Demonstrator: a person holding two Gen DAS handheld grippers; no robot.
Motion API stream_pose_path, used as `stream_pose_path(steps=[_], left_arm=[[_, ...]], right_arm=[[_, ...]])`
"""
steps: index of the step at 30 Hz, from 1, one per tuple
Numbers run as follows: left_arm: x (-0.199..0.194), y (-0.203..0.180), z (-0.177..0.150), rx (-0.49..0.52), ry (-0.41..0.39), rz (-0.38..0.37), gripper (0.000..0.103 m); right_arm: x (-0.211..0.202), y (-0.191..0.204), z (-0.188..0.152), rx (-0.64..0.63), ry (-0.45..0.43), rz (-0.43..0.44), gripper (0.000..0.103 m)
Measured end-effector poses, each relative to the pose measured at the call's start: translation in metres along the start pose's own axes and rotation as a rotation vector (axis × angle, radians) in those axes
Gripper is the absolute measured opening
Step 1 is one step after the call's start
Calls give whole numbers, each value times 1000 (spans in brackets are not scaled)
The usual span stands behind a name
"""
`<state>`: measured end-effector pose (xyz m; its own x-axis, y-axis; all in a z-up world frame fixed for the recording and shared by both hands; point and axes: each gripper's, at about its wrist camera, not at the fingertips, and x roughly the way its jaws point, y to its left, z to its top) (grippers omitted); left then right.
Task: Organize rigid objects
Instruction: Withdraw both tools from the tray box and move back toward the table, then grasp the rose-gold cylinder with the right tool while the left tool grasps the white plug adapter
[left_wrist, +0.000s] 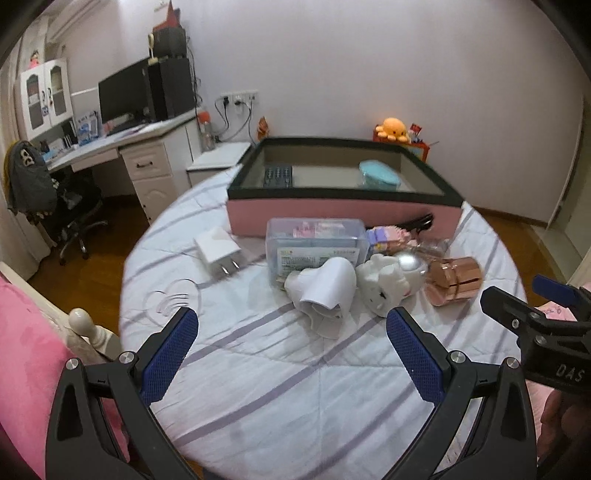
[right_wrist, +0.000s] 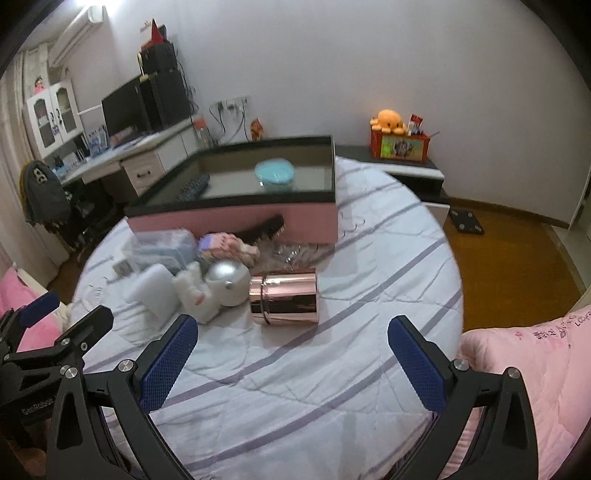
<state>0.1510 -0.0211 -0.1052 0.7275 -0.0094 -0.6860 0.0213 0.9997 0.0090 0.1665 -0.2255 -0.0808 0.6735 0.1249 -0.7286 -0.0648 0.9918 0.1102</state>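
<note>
A pink box with a dark rim (left_wrist: 332, 212) (right_wrist: 229, 219) lies on the bed and holds a black remote (left_wrist: 277, 176) and a teal round case (left_wrist: 379, 173) (right_wrist: 274, 174). In front of it lie a white charger (left_wrist: 218, 254), a clear plastic box (left_wrist: 314, 245), a white adapter (left_wrist: 327, 295), a white cat figure (left_wrist: 384, 286) (right_wrist: 195, 295), a silver ball (right_wrist: 226, 282), a rose-gold cylinder (left_wrist: 454, 280) (right_wrist: 283, 298) and a black comb (right_wrist: 264, 226). My left gripper (left_wrist: 291, 354) is open and empty, short of the adapter. My right gripper (right_wrist: 293, 363) is open and empty, short of the cylinder.
A striped white quilt (left_wrist: 295, 387) covers the bed. A pink blanket (right_wrist: 535, 369) lies at the right, a pink pillow (left_wrist: 26, 369) at the left. A desk with a monitor (left_wrist: 122, 96) and a chair (left_wrist: 48, 199) stand at the far left. A low cabinet (right_wrist: 410, 171) carries an orange plush.
</note>
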Motion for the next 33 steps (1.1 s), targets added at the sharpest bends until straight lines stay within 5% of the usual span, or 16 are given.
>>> stream_pose_path(steps=[6,14,16,18,22,33], left_arm=[[45,0,2,-18,59,4,103],[80,4,3,-68,112,-48,102],[83,1,5,-67,120,-72,95],[88,-1,7,-65,139,-99,77],[90,-1,9,-77,138,-114,73],[65,13,0,-107,109,-112,73]], right_arm=[[32,-4,4,1,49,-4,102],[66,-6,8,4,103,5,87],[71,-5,8,0,112,7,74],[75,-5,7,-1,117,14,68],[77,-5,7,-9,111,20,55],[61,-10,3,4,104,55,55]])
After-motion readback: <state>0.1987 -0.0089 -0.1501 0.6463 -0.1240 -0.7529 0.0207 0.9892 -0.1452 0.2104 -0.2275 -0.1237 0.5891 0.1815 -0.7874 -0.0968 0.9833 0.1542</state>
